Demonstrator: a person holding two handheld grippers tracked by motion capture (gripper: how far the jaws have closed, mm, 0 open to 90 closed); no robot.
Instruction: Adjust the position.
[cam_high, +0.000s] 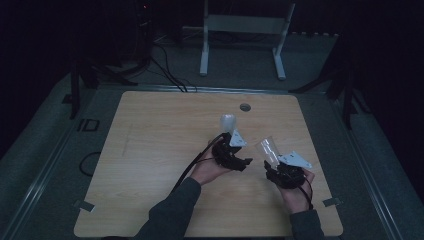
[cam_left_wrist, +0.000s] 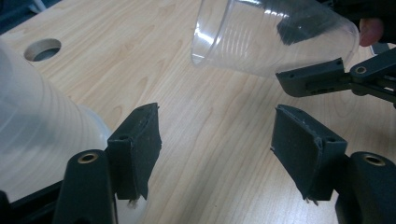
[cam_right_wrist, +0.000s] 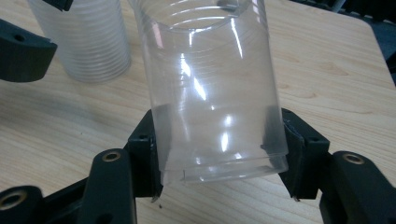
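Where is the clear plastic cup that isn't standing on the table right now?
The clear cup is right of the table's middle in the high view, clamped near its base in the right gripper, tilted toward the stack of cups by the left gripper.

Table (cam_high: 150, 150): rectangular top in light wood grain, corners rounded, long edges running left to right in the high view. Round cable hole (cam_high: 245, 107) near the middle of the far edge; it also appears in the left gripper view at upper left. Small grey brackets at the near left edge (cam_high: 83, 205) and the near right edge (cam_high: 332, 202).

Standing on the top: one stack of ribbed, cloudy plastic cups (cam_high: 228, 122), placed just nearer than the hole, roughly at the table's centre line. In the right gripper view the stack (cam_right_wrist: 88, 42) rests with its wider end down on the wood.
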